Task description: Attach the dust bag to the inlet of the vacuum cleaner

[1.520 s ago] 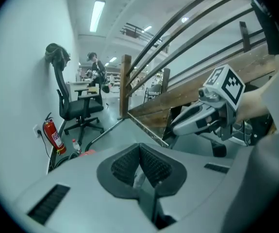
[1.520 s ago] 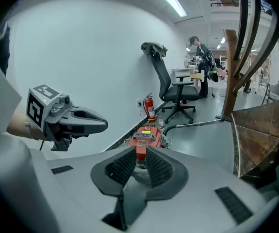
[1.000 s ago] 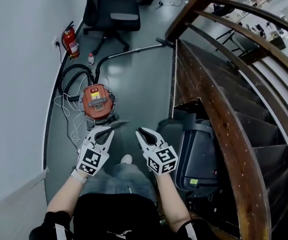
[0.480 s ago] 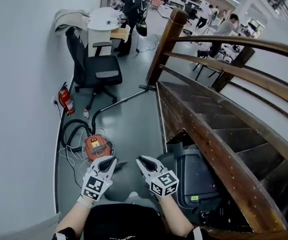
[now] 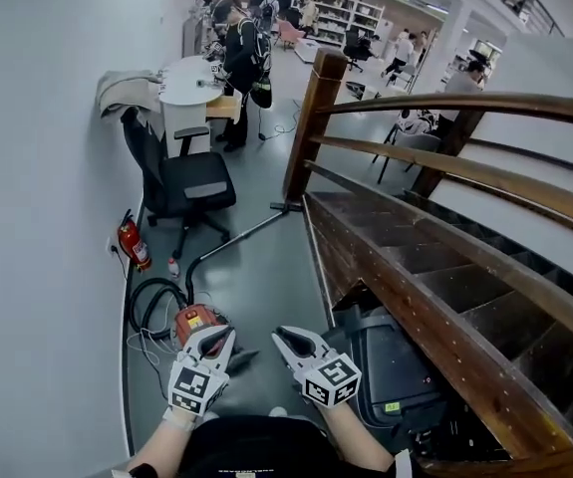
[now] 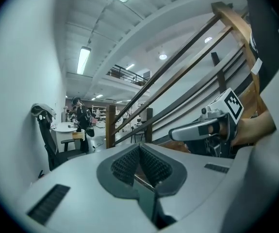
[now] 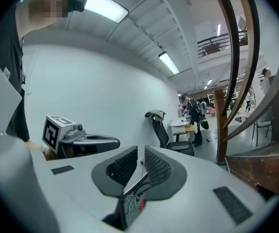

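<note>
The orange vacuum cleaner [image 5: 194, 320] stands on the grey floor near the wall, partly hidden behind my left gripper [image 5: 215, 344]. Its black hose [image 5: 152, 300] coils beside it, and the wand [image 5: 248, 231] runs off toward the stair post. I hold both grippers side by side above the floor, pointing nearly level. The left gripper [image 6: 139, 147] is shut, its pads meeting with nothing between them. My right gripper [image 5: 293, 341] shows a narrow gap between its pads [image 7: 140, 155], empty, with floor cables visible through it. I cannot make out a dust bag in any view.
A wooden staircase [image 5: 416, 257] with railings fills the right side, with a black bin [image 5: 391, 361] at its foot. A red fire extinguisher [image 5: 132, 243] and an office chair [image 5: 184, 179] stand by the wall. People [image 5: 240, 56] stand at a round table farther off.
Both grippers have risen together and now point more level. The head view has tilted up, so the vacuum cleaner sits lower and smaller and the far room shows.
</note>
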Demonstrator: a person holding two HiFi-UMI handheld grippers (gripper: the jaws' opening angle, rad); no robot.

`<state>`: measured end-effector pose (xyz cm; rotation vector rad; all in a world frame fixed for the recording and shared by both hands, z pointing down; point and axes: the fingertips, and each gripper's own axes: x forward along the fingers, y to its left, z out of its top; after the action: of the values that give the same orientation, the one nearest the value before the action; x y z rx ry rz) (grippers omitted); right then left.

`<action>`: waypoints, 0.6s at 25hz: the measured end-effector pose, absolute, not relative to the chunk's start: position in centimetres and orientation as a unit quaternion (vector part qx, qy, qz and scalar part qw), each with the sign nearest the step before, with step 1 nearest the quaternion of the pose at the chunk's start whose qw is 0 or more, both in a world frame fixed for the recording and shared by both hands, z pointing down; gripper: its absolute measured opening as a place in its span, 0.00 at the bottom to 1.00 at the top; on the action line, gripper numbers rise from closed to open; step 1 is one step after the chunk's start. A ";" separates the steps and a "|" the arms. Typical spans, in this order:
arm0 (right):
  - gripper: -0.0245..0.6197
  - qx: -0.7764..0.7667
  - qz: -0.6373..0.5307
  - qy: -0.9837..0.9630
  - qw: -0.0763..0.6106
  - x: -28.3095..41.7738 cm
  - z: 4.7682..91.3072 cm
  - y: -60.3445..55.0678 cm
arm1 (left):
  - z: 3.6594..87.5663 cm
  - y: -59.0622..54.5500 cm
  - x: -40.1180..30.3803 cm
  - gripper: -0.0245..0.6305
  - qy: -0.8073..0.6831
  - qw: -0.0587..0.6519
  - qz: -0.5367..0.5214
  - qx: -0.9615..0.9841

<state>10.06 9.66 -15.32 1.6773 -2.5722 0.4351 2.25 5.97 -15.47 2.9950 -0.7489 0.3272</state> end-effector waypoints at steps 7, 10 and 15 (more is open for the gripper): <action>0.14 0.540 0.135 -0.831 -0.001 11.2 -17.3 8.8 | -17.4 4.8 3.4 0.06 -0.247 0.015 0.094 0.964; 0.13 0.544 0.127 -0.829 0.008 11.4 -17.4 8.2 | -17.7 4.2 3.5 0.06 -0.246 0.016 0.091 0.965; 0.13 0.547 0.123 -0.828 0.006 12.3 -17.7 7.6 | -18.3 3.7 4.3 0.06 -0.234 0.028 0.073 0.969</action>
<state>12.30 7.59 -17.71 1.7131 -2.5914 0.3844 4.31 3.67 -18.31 2.9907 -0.7215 0.2260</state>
